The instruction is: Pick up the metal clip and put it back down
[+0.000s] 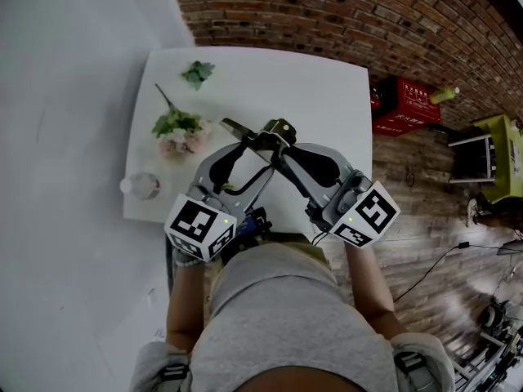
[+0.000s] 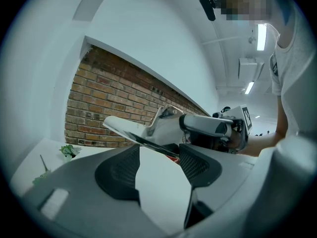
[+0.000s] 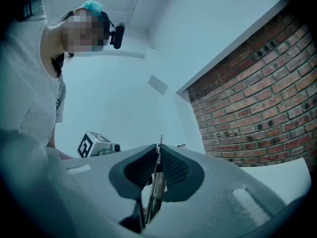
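Right tongs point(image 3: 157, 155) clamped on metal clip point(image 3: 154, 192), thin plate pinched edge-on between the two dark pads. In the head view the metal clip point(image 1: 274, 129) is held up off the white desk point(image 1: 327, 88), over its near middle, with both tools meeting at it. Left tongs point(image 2: 158, 150) stand apart with nothing pinched; clip sits just beyond their tips, its long flat blade sticking out to the left in the left gripper view. On the desk: flower bunch point(image 1: 178, 129), loose green leaf point(image 1: 198, 72), and a plastic bottle point(image 1: 143, 184) near the left edge. Red crate point(image 1: 404, 104) on the wood floor by the brick wall point(image 1: 327, 11).
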A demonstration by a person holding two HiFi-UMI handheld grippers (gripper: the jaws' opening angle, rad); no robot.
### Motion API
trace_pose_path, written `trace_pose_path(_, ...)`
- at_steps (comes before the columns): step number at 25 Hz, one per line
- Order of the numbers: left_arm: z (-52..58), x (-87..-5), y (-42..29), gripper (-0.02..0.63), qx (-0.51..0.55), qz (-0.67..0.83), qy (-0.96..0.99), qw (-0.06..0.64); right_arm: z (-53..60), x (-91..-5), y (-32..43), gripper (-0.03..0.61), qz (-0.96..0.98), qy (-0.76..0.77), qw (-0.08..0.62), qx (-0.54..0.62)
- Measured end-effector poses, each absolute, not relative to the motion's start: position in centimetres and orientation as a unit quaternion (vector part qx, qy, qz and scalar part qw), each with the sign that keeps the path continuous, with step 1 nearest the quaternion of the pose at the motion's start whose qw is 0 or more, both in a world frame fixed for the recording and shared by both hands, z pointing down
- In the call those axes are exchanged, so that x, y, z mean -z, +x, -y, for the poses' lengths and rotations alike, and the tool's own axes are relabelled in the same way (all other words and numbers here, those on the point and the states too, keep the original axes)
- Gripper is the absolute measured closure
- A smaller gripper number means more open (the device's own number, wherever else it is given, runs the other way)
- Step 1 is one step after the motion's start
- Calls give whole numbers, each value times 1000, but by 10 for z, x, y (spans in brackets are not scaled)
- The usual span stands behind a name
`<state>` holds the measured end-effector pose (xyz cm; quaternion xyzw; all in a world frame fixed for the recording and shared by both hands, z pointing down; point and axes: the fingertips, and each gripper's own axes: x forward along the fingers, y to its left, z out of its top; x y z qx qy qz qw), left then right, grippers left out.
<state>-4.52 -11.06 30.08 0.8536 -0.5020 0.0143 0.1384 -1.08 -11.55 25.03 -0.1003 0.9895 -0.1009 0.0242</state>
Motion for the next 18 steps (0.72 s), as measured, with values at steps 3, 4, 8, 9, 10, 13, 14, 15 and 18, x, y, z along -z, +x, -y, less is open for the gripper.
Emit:
trace_pose_path(3, 114, -307, -46, 359, -18, 503, 851, 148, 119, -256, -12, 554, -989, -101, 17, 102)
trace_pose_path(4, 116, -310, -46, 359, -19, 504, 850, 152, 121, -258, -12, 554, -989, -102, 15, 104)
trace_pose_path(8, 123, -321, -45, 367, -25, 506, 846, 166, 132, -267, -12, 555, -987, -107, 12, 117)
trace_pose_path(9, 124, -324, -44, 368, -28, 507, 845, 170, 134, -269, -12, 555, -987, -107, 10, 120)
trace_pose_path(10, 126, -327, -44, 368, -29, 507, 844, 174, 136, -272, -12, 555, -986, -108, 9, 124)
trace_pose_path(13, 133, -337, -42, 368, -35, 506, 841, 188, 144, -283, -10, 555, -984, -110, 3, 140)
trace_pose_path(14, 136, -341, -41, 368, -37, 506, 840, 193, 148, -286, -9, 555, -983, -112, 2, 146)
trace_pose_path(15, 139, -345, -40, 368, -40, 506, 838, 197, 152, -290, -8, 555, -982, -113, 0, 151)
trace_pose_path(18, 151, -357, -35, 368, -44, 504, 835, 215, 164, -303, -5, 555, -980, -114, -11, 161)
